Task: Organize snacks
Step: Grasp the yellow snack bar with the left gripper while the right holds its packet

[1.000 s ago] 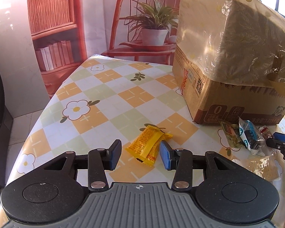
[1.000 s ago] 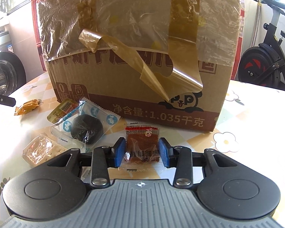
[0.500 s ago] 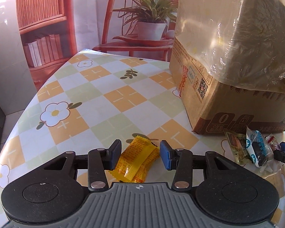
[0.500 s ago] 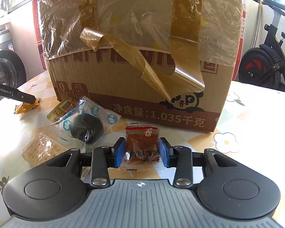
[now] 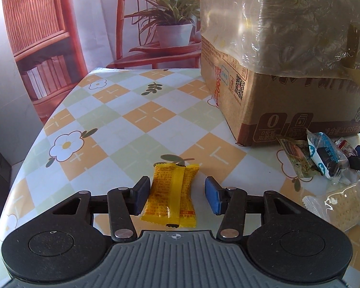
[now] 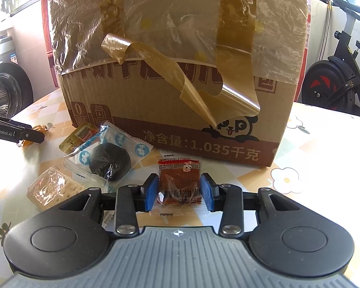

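A yellow snack packet (image 5: 172, 184) lies flat on the flowered tablecloth (image 5: 141, 117). My left gripper (image 5: 177, 195) straddles it with jaws opening; the left pad is close beside it and the right pad stands clear. My right gripper (image 6: 179, 192) is shut on a small clear packet of red-brown snack (image 6: 178, 175), just in front of the taped cardboard box (image 6: 180, 84). In the right wrist view, the left gripper's finger (image 6: 24, 134) shows at the far left over the yellow packet (image 6: 39, 128).
Between the grippers lie a dark round cookie in a blue-and-white wrapper (image 6: 110, 158), a cracker packet (image 6: 50, 189) and a gold-green packet (image 6: 81, 134). The box (image 5: 276, 84) fills the back right. The table edge (image 5: 36, 139) curves at left. An exercise bike (image 6: 336, 81) stands right.
My left gripper has come forward and down over the yellow packet, which now sits between wider jaws. The right gripper and its packet have not moved.
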Motion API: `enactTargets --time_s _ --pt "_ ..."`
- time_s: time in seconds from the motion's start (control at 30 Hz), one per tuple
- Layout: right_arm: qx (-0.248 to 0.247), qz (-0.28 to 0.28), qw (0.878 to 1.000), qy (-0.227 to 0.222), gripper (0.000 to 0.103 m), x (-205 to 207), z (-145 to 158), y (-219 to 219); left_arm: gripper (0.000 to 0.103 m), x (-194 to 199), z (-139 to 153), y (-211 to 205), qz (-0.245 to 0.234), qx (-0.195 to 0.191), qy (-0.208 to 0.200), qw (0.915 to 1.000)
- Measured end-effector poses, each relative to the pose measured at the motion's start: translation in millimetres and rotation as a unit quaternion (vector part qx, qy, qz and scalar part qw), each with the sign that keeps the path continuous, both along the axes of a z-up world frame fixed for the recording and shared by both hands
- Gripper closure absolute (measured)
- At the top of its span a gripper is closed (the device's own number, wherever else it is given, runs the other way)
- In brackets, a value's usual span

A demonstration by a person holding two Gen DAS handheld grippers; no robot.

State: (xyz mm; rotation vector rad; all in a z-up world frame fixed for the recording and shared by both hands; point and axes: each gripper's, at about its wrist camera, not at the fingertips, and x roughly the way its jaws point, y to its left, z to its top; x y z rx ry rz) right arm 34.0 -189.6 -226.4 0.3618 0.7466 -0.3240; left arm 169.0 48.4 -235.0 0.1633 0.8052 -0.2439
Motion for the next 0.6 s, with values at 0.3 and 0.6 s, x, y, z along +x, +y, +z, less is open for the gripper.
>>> enactTargets --time_s 0.3,0.6 --pt "0.001 0.0 1.0 -0.001 0.062 -1 0 0 0.07 -15 6 -5 0.011 -0.006 -0.007 0.9999" --pt "0.003 0.004 1.0 -0.002 0.062 -2 2 0 0.07 -53 44 -12 0.041 -0.084 -0.029 0.9952"
